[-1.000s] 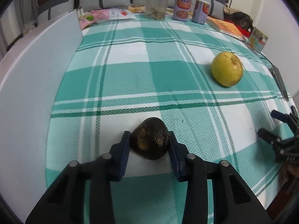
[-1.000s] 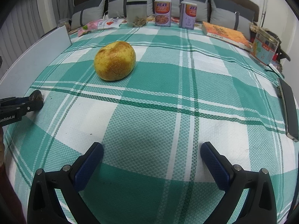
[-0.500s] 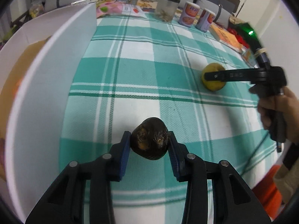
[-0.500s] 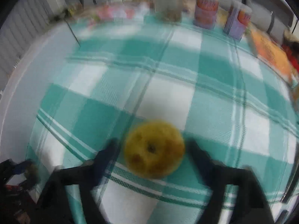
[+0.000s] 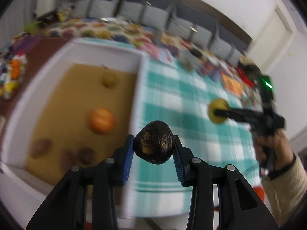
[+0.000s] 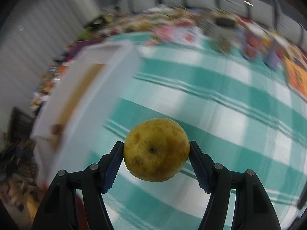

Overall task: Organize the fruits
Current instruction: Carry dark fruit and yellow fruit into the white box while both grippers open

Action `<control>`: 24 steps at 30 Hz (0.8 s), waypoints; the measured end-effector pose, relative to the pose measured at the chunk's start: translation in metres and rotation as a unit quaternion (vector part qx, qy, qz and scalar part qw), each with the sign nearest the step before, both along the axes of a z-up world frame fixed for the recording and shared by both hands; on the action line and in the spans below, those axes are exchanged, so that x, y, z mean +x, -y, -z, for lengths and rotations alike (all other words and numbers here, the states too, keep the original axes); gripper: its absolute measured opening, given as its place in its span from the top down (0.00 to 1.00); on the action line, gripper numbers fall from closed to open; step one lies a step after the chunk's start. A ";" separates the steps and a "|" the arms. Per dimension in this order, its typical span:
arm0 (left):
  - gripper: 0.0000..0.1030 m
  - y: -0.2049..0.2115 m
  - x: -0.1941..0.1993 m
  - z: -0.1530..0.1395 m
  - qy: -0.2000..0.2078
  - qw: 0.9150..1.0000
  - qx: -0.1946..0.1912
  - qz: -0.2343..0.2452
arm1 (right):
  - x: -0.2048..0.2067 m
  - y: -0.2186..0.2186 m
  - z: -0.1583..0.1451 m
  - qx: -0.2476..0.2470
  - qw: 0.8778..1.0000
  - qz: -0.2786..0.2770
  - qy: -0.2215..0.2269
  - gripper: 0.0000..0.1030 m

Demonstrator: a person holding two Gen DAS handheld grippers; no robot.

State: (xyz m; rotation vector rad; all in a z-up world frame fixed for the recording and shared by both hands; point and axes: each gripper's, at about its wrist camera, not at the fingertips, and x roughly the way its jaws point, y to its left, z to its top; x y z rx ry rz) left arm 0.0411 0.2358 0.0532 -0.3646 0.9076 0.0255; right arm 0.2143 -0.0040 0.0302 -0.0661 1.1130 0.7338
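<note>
At the lower centre of each wrist view I have fruit clamped: the left tongs (image 5: 153, 149) grip a dark wrinkled round fruit (image 5: 154, 142), the right tongs (image 6: 155, 154) a yellow speckled pear (image 6: 156, 149), both held clear of the teal checked desk (image 5: 182, 95), presumably bound for the white tan-floored box (image 5: 76, 103) at left, where an orange fruit (image 5: 101, 121) lies.

We look in on a home living room; a grey cushioned sofa (image 5: 172, 17) runs along the far wall beside a pale door (image 5: 276, 32); the worktop wears a teal-and-white checked cloth (image 6: 220, 115), its far edge crowded with printed tins (image 6: 251, 46), a jar and bright packets; ribbed grey curtains (image 6: 28, 38) hang at one side.
</note>
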 end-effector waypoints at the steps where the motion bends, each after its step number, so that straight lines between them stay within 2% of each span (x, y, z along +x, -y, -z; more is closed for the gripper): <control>1: 0.62 -0.016 0.002 -0.003 0.000 1.000 0.013 -0.016 | -0.004 -0.019 -0.011 0.010 1.000 -0.015 0.003 0.34; 3: 0.62 -0.047 0.012 0.001 -0.011 0.998 0.034 -0.047 | -0.010 -0.054 -0.027 0.024 0.999 -0.044 0.008 0.34; 6: 0.62 -0.091 0.035 0.034 -0.055 0.994 0.036 -0.091 | -0.013 -0.121 -0.038 0.020 0.996 -0.089 0.024 0.34; 9: 0.62 -0.117 0.058 0.076 -0.097 0.987 0.050 -0.117 | -0.005 -0.185 -0.028 -0.014 0.992 -0.121 0.047 0.34; 12: 0.62 -0.133 0.073 0.114 -0.134 0.981 0.051 -0.132 | 0.008 -0.238 0.005 -0.075 0.985 -0.144 0.066 0.34; 15: 0.62 -0.142 0.081 0.144 -0.164 0.976 0.042 -0.140 | 0.026 -0.261 0.041 -0.121 0.980 -0.149 0.062 0.34; 19: 0.61 -0.144 0.092 0.167 -0.196 0.970 0.028 -0.141 | 0.040 -0.277 0.084 -0.181 0.970 -0.154 0.048 0.34; 22: 0.60 -0.144 0.097 0.174 -0.211 0.966 0.030 -0.143 | 0.042 -0.278 0.094 -0.188 0.969 -0.154 0.045 0.33; 24: 0.52 -0.144 0.099 0.175 -0.211 0.966 0.031 -0.147 | 0.045 -0.276 0.088 -0.179 0.972 -0.143 0.051 0.26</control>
